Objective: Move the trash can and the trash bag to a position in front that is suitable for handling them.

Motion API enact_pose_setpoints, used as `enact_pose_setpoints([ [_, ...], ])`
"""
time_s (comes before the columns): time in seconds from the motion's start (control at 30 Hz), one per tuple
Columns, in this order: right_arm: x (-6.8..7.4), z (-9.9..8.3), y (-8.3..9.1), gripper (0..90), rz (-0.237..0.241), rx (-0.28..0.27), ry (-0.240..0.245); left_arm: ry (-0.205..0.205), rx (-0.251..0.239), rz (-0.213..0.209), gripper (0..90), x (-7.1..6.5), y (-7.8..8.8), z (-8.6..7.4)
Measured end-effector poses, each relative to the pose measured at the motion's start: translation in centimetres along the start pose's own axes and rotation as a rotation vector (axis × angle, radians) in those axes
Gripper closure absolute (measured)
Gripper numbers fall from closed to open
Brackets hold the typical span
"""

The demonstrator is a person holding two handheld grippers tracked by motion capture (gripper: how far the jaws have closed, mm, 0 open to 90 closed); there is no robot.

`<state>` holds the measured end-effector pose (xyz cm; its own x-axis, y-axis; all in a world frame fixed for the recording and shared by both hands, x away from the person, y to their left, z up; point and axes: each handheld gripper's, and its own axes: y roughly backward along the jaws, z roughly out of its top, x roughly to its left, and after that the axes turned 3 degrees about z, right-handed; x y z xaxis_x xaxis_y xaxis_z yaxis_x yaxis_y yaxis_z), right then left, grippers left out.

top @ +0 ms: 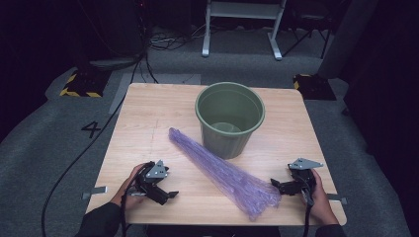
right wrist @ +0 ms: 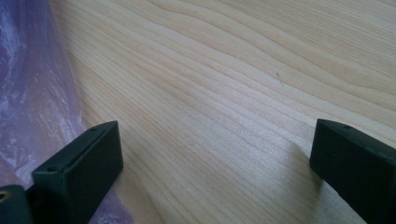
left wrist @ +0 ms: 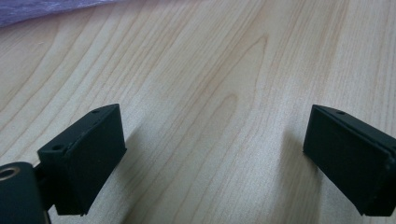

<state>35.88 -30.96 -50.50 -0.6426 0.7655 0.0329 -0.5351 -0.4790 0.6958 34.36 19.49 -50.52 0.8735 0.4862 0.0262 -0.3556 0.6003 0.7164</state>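
On the light wooden table [top: 148, 113] over grey carpet [top: 44, 128], both wide-open grippers, left [top: 165, 194] and right [top: 277, 186], flank a crumpled purple plastic bag [top: 222, 173] near a green plastic bucket [top: 230, 118].

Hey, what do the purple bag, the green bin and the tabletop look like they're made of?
Purple bag: thin plastic film, by the look; it's see-through, glossy and finely crinkled.
Green bin: probably moulded plastic with a matte finish; even colour, ribbed wall, rolled rim.
Tabletop: light wood or a wood-look laminate; the grain lines show in the gripper views, smooth with a soft sheen.
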Motion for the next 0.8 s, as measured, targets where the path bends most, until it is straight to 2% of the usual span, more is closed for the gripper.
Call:
enact_pose_setpoints([
  [0.27, -0.1, -0.1, 0.1, 2.3, 0.004, 0.000, 0.006, -0.009, 0.002, -0.006, 4.9, -0.1, 0.3, -0.3],
  [0.5, -0.3, 0.0, 0.1, 4.2, 0.001, 0.003, 0.005, -0.037, 0.000, -0.030, 5.3, -0.3, 1.0, -1.0],
  [0.63, -0.6, 0.0, 0.4, 15.8, -0.030, -0.017, -0.025, -0.043, -0.001, -0.036, 5.2, -0.2, 1.0, -1.0],
  [0.7, -0.8, 0.0, 0.5, 15.9, -0.048, -0.018, -0.048, -0.043, -0.001, -0.037, 5.1, -0.2, 1.0, -1.0],
  [0.8, -0.9, 0.0, 0.6, 15.9, -0.047, -0.019, -0.061, -0.043, 0.004, -0.034, 4.6, -0.2, 1.0, -1.0],
])
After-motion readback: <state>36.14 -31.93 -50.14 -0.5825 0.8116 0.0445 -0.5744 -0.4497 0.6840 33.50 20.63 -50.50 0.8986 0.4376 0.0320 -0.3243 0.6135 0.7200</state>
